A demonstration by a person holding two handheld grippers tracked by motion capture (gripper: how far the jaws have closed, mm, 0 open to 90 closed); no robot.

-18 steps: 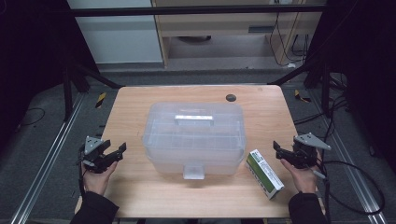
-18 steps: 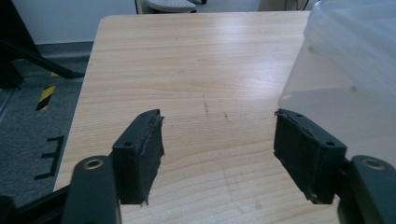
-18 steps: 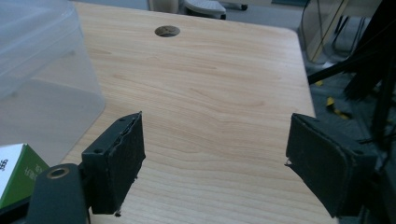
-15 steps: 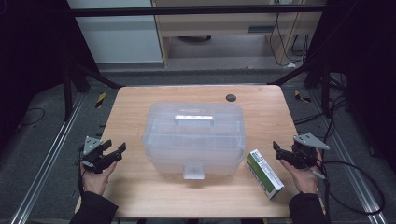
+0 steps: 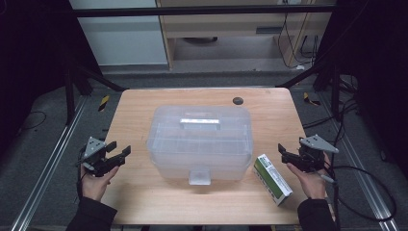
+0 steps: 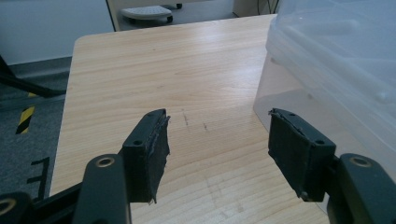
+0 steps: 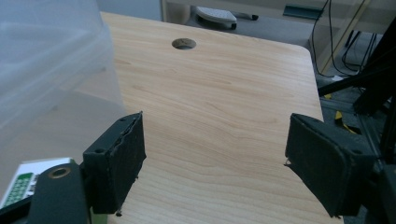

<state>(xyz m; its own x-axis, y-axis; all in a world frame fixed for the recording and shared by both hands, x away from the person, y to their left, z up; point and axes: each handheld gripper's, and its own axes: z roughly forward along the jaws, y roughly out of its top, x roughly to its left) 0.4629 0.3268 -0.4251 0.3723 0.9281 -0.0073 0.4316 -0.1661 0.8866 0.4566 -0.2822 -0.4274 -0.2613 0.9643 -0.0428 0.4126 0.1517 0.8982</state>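
A clear plastic storage box (image 5: pixel 199 142) with a lid, a handle and a front latch stands in the middle of the wooden table (image 5: pixel 144 192). A green and white carton (image 5: pixel 272 178) lies flat at the box's front right corner. My left gripper (image 5: pixel 120 152) hovers at the table's left edge, open, nothing between its pads (image 6: pixel 152 151); the box wall (image 6: pixel 336 70) shows at its right. My right gripper (image 5: pixel 283 154) is held at the right edge just beyond the carton, open and empty. The carton's corner (image 7: pixel 25 179) lies beside its left jaw.
A round cable hole (image 5: pixel 237 101) sits in the table near the far right corner, also seen as a hole (image 7: pixel 183 44) ahead of the right gripper. Metal frame rails and cables run along the floor on both sides. Cabinets stand behind the table.
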